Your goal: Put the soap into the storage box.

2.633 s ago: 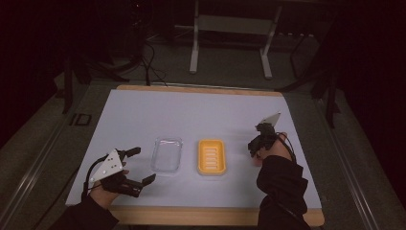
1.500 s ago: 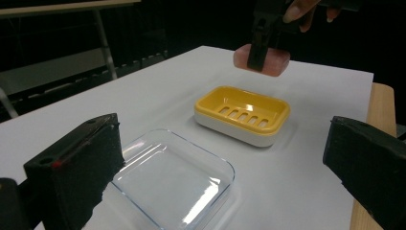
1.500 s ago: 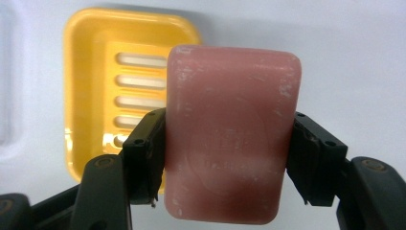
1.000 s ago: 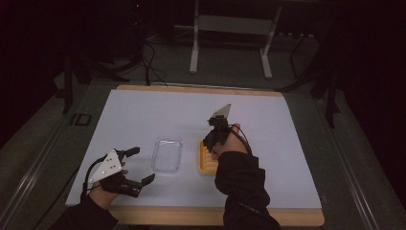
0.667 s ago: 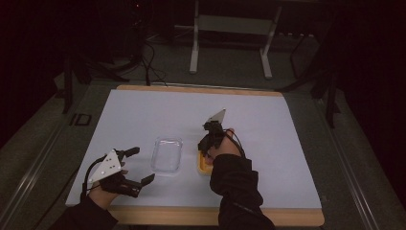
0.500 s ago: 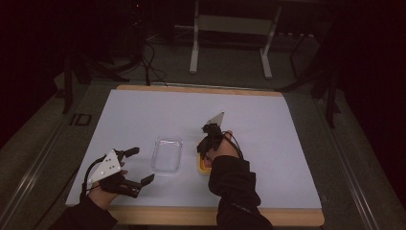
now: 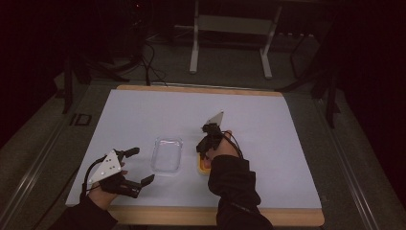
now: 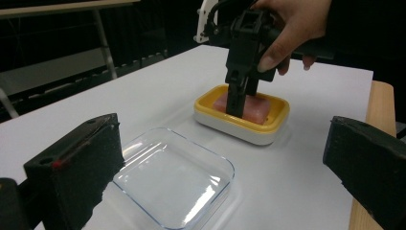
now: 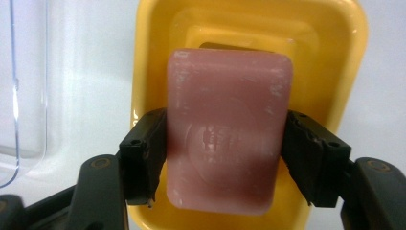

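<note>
Work in hand: lifting the pink soap bar (image 9: 229,129) out of the yellow soap dish (image 9: 330,57), most likely to move it to the clear plastic lid (image 8: 172,179) that lies just beside the dish.

Right gripper (image 9: 225,160): it points straight down into the dish, with one jaw against each long side of the bar. The jaws look closed onto the soap, though whether they press firmly or merely touch cannot be told from the right gripper view.

Soap bar: it sits inside the dish, flat on its raised inner step, with the embossed face up. In the left gripper view the bar (image 8: 253,108) looks level with the rim, so it has not been lifted.

Left gripper (image 7: 131,167): held low at the near left of the table (image 7: 143,110), well apart from the dish, jaws spread wide and holding nothing. Its camera looks across the clear lid toward the dish.

Done so far: the approach and the placing of the jaws around the bar.

Left to do: tighten the hold if needed, raise the soap clear of the dish wall, carry it sideways and set it down.

Risk: the bar's sides are smooth, so it may slip or tilt as it rises.
</note>
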`<action>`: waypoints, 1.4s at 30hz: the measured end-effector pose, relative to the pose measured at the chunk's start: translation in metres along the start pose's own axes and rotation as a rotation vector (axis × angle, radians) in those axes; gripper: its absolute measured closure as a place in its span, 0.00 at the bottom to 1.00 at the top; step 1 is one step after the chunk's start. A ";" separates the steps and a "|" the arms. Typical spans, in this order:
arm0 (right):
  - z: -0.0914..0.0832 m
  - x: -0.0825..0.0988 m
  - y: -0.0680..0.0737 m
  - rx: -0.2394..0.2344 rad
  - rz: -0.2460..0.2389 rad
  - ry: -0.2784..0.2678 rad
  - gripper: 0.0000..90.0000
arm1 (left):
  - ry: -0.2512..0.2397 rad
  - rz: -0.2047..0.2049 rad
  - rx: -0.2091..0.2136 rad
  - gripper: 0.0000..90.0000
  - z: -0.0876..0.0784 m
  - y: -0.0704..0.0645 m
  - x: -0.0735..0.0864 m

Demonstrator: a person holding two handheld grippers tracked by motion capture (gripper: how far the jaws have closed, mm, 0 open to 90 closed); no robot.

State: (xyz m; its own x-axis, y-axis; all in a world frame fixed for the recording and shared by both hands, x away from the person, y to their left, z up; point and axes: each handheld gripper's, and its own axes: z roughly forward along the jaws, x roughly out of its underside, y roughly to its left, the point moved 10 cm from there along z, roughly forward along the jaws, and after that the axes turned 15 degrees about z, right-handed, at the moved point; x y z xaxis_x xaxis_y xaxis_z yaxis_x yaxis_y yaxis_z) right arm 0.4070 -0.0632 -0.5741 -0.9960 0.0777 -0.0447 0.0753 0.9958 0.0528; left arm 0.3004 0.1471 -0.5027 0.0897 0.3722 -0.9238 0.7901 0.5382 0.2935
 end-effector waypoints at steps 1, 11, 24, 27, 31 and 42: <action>-0.002 -0.001 0.000 -0.001 -0.001 -0.007 0.38 | 0.000 0.001 0.000 0.00 0.000 0.000 0.000; -0.027 -0.005 -0.001 0.002 -0.055 -0.076 0.36 | 0.008 0.003 -0.003 0.00 -0.001 0.000 0.002; -0.040 -0.011 -0.009 -0.102 -0.184 -0.137 0.23 | 0.018 -0.009 -0.012 0.00 -0.013 -0.005 0.006; -0.040 -0.009 -0.008 -0.157 -0.223 -0.136 0.17 | 0.031 -0.007 -0.018 0.00 -0.015 -0.008 0.007; -0.039 -0.008 -0.015 -0.123 -0.312 -0.155 0.17 | 0.038 -0.018 -0.024 0.00 -0.018 -0.011 0.008; -0.054 -0.010 -0.023 -0.179 -0.439 -0.276 0.18 | 0.040 -0.032 -0.022 0.00 -0.019 -0.019 0.006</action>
State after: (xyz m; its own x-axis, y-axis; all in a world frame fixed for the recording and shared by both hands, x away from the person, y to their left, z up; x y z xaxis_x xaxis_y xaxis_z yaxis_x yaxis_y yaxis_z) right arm 0.4126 -0.0894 -0.5208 -0.8802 -0.3095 -0.3599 -0.3781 0.9155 0.1375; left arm 0.2743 0.1529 -0.5091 0.0400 0.3845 -0.9223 0.7788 0.5663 0.2699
